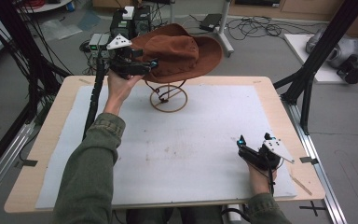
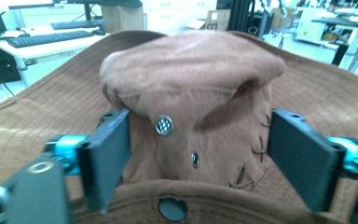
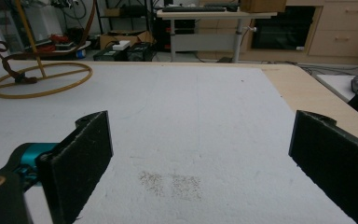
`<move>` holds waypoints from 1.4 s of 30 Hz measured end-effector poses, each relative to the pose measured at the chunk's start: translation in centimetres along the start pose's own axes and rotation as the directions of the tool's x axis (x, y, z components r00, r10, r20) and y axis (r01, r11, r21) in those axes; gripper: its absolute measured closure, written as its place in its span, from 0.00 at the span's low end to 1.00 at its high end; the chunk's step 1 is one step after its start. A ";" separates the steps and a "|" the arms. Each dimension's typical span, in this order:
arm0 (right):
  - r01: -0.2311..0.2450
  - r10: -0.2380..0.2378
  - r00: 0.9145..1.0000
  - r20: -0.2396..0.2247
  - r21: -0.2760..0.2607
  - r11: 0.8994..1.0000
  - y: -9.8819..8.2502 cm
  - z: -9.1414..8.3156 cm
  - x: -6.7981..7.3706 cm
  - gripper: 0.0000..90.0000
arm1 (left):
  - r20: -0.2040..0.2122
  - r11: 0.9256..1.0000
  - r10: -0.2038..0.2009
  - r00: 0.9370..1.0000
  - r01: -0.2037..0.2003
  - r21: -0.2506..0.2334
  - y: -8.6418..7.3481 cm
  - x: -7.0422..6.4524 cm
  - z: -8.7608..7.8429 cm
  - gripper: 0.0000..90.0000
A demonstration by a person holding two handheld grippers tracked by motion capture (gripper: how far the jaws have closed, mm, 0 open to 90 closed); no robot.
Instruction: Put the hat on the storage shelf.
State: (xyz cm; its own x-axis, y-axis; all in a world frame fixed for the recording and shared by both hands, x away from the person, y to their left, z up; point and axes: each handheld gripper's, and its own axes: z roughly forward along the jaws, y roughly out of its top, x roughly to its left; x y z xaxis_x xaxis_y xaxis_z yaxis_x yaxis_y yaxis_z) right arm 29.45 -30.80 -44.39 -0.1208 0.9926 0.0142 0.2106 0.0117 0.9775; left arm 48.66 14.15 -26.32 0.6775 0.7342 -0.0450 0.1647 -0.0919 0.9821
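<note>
White matting covers the wooden table (image 1: 279, 93), cables strewn on the floor behind. At its far edge a brown brimmed hat (image 1: 179, 53) sits crown-up on a gold wire stand (image 1: 168, 95), brim stretching left to right. Left gripper (image 1: 144, 65) straddles the crown, jaws spread, pads apart from the fabric. Right gripper (image 1: 243, 148) rests near the table's front right, wide open, holding nothing. No writing is legible.
</note>
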 end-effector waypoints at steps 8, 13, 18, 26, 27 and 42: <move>-0.008 0.008 1.000 -0.002 0.001 1.000 0.0 0.0 0.1 0.06 | -0.035 0.999 0.028 0.999 -0.029 -0.020 1.0 -0.5 -2.0 0.09; -0.006 0.006 1.000 -0.002 -0.004 1.000 0.1 0.0 0.1 0.06 | -0.062 0.998 0.023 0.998 -0.027 -0.058 1.6 -0.4 -4.8 0.09; 0.000 0.000 1.000 -0.006 -0.010 1.000 0.2 0.0 0.1 0.06 | -0.115 0.996 0.019 0.993 -0.030 -0.089 2.0 0.0 -8.2 0.09; -0.013 0.013 1.000 -0.006 -0.015 1.000 0.3 -0.2 0.3 0.06 | -0.216 0.991 0.028 0.976 -0.055 -0.119 1.7 0.2 -14.3 0.09; -0.013 0.013 1.000 -0.004 -0.017 1.000 0.3 -0.2 0.3 0.06 | -0.235 0.991 0.036 0.971 -0.064 -0.114 1.5 0.1 -15.2 0.09; -0.033 0.033 0.999 -0.001 -0.031 0.999 0.4 -0.5 0.8 0.06 | -0.472 0.977 -0.017 0.881 -0.084 -0.193 -6.2 -1.9 -22.9 0.09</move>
State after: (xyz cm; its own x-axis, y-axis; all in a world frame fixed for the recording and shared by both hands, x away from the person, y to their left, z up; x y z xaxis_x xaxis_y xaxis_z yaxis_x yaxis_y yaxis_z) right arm 28.91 -30.03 -43.89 -0.1149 0.9923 0.0470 0.1846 -0.0252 0.9825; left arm 29.95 28.71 -28.09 0.2557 0.9663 0.0299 -0.0349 -0.0216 0.9992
